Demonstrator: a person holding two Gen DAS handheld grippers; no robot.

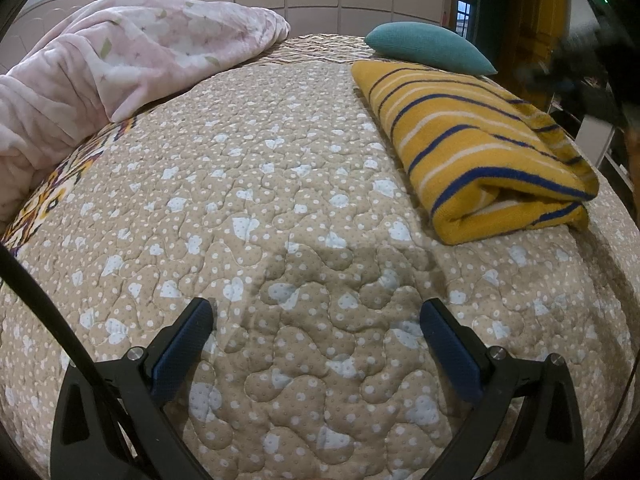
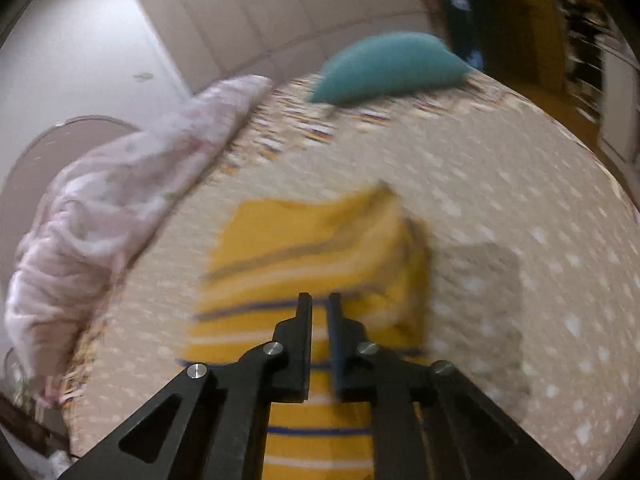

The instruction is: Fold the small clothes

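Observation:
A yellow garment with blue and white stripes (image 1: 480,148) lies folded on the right side of the bed. In the right wrist view the same garment (image 2: 308,256) is blurred by motion and lies under the fingers. My left gripper (image 1: 316,320) is open and empty, low over the bare quilt, left of the garment. My right gripper (image 2: 320,304) hovers over the near part of the garment with its jaws nearly together; nothing shows between them.
The bed has a beige quilt with white spots (image 1: 260,200). A pink crumpled blanket (image 1: 120,56) lies at the back left. A teal cushion (image 1: 428,46) sits behind the garment. The bed's right edge (image 1: 608,240) drops off beside the garment.

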